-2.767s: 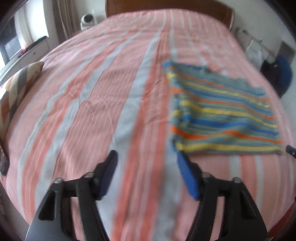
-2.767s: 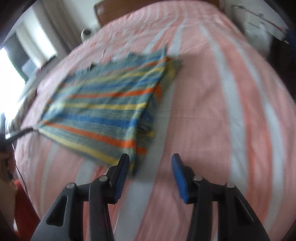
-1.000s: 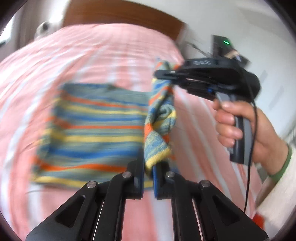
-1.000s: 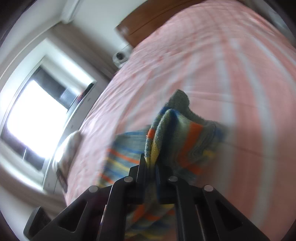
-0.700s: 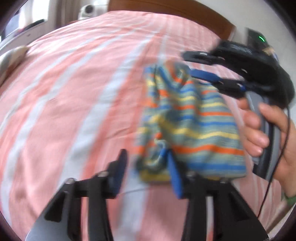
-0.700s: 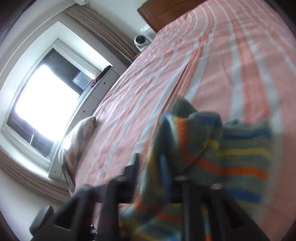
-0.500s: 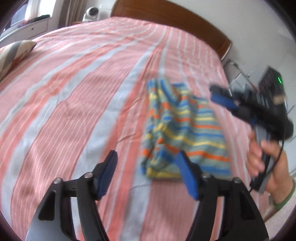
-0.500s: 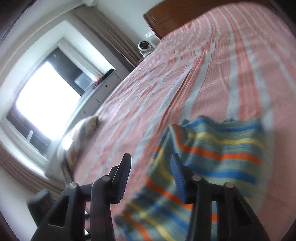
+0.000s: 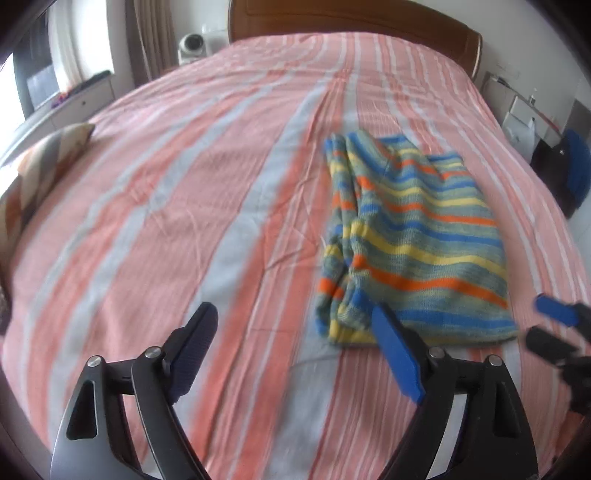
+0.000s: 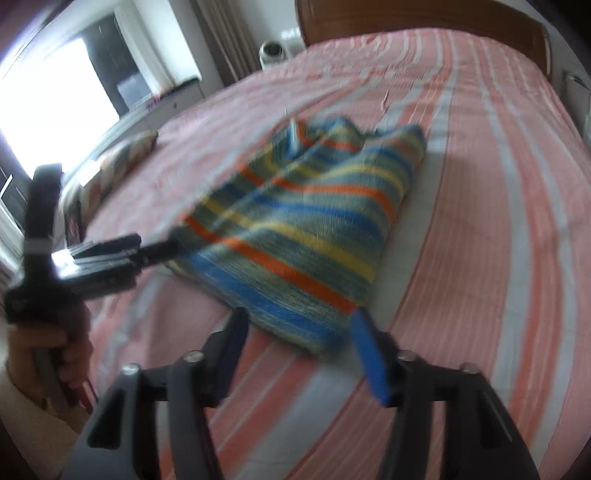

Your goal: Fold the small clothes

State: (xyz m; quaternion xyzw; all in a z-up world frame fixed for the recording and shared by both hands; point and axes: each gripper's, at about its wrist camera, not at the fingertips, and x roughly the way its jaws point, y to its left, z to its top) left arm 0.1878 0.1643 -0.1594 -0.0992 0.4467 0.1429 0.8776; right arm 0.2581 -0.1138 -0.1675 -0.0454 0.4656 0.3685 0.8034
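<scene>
**Both grippers clear of the folded knit, fold at risk of slackening**

The left gripper (image 9: 295, 328) hangs over the bedspread with its jaws spread wide and opening further, nothing between them; its blue right pad (image 9: 397, 354) sits just in front of the near-left corner of the cloth without pressing on it. The right gripper (image 10: 299, 339) is also opening, its jaws standing apart with only the near edge of the cloth showing in the gap behind them, and no pad bears on it.

The striped knit garment (image 9: 413, 243) lies on the pink-and-grey striped bedspread (image 9: 184, 206), right of the bed's middle, doubled over. Its near and right edges look fairly straight, while the left side is bunched in loose rolls and the far end is rumpled and peaked.

Further out, a patterned pillow (image 9: 33, 173) rests at the bed's left edge, a wooden headboard (image 9: 351, 18) closes the far end, and a small white device (image 9: 192, 44) stands beside it.

What could go wrong, as I judge it: the soft knit is bulky, so the lumpy left edge may spring open or slide if left as it is. An open pad drawn back low could catch the near hem and drag the top layer askew. A further fold made over those rolls would likely come out crooked
</scene>
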